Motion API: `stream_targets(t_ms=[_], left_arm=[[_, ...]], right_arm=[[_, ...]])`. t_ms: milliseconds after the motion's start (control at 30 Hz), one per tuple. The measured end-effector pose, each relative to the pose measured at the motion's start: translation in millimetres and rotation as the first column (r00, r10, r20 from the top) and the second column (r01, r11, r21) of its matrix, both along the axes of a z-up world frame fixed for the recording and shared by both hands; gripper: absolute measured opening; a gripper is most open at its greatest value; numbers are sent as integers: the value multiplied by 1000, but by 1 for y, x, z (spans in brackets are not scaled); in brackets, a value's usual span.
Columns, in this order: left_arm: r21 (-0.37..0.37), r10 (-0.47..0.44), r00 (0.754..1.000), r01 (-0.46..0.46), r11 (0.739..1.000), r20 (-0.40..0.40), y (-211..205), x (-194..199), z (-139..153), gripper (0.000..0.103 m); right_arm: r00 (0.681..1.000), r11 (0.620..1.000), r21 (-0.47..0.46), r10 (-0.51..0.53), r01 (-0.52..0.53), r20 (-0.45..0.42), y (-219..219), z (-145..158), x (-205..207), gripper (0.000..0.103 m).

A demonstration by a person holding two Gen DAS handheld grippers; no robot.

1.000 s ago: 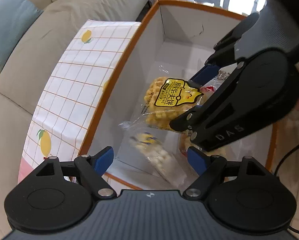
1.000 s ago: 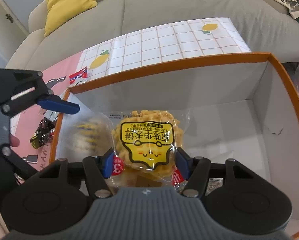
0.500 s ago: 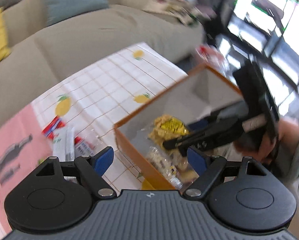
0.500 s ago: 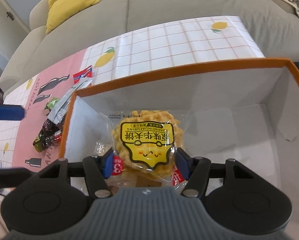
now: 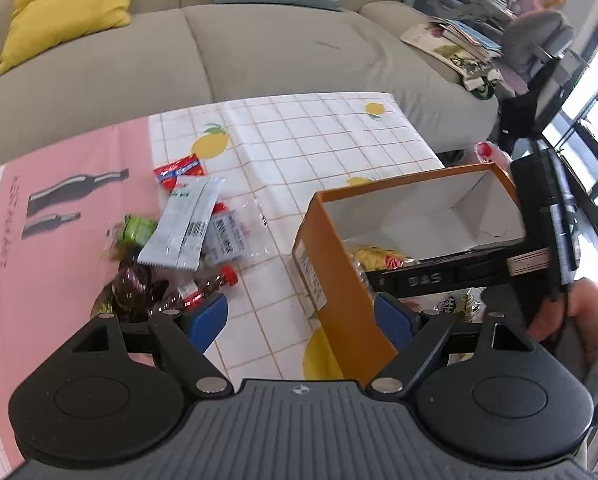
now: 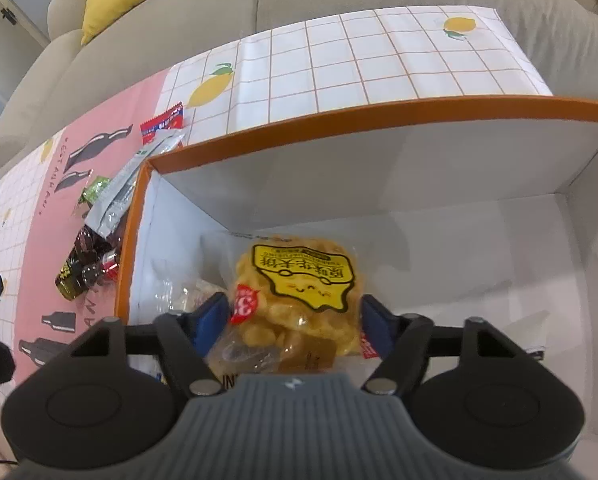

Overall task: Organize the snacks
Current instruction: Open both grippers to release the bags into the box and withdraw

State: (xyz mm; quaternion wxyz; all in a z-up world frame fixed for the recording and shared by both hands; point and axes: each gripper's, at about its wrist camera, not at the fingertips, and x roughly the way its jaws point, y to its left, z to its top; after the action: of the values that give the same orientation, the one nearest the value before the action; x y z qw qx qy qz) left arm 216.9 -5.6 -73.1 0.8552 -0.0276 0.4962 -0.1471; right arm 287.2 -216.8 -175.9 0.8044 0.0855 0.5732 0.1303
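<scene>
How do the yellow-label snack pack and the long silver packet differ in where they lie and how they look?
The yellow-label snack pack lies inside the orange box; the silver packet lies outside it on the tablecloth, atop other snacks. The snack pack is clear and rounded, showing puffed pieces; the silver packet is opaque, flat and long. The snack pack sits between the right gripper's just-opening jaws; no gripper is at the silver packet. Both are sealed.

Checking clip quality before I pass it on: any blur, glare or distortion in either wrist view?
Left wrist view: the snack pile is slightly smeared, the windows at right are blown out, and the fisheye bends the sofa. Right wrist view: mostly sharp, the yellow-label snack bag is readable, the orange box rim bows, and soft shadows fall on its white walls.
</scene>
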Motion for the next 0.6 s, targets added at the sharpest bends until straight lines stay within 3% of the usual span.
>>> stream_targets(t_ms=[167, 400, 500, 600], left_arm=[[-27, 32, 999, -32, 999, -31, 7, -14, -9, 97], [-68, 80, 994, -85, 994, -72, 18, -34, -19, 97], [-85, 95, 992, -102, 991, -85, 23, -40, -20, 96], [-92, 103, 992, -110, 990, -72, 29, -50, -14, 96]], right_arm=[[999, 1000, -6, -16, 16, 29, -15, 17, -18, 82], [999, 1000, -3, -2, 2, 36, -24, 30, -51, 73], [1000, 999, -30, 18, -18, 6, -15, 18, -55, 53], [999, 999, -25, 35, -35, -13, -8, 11, -59, 44]])
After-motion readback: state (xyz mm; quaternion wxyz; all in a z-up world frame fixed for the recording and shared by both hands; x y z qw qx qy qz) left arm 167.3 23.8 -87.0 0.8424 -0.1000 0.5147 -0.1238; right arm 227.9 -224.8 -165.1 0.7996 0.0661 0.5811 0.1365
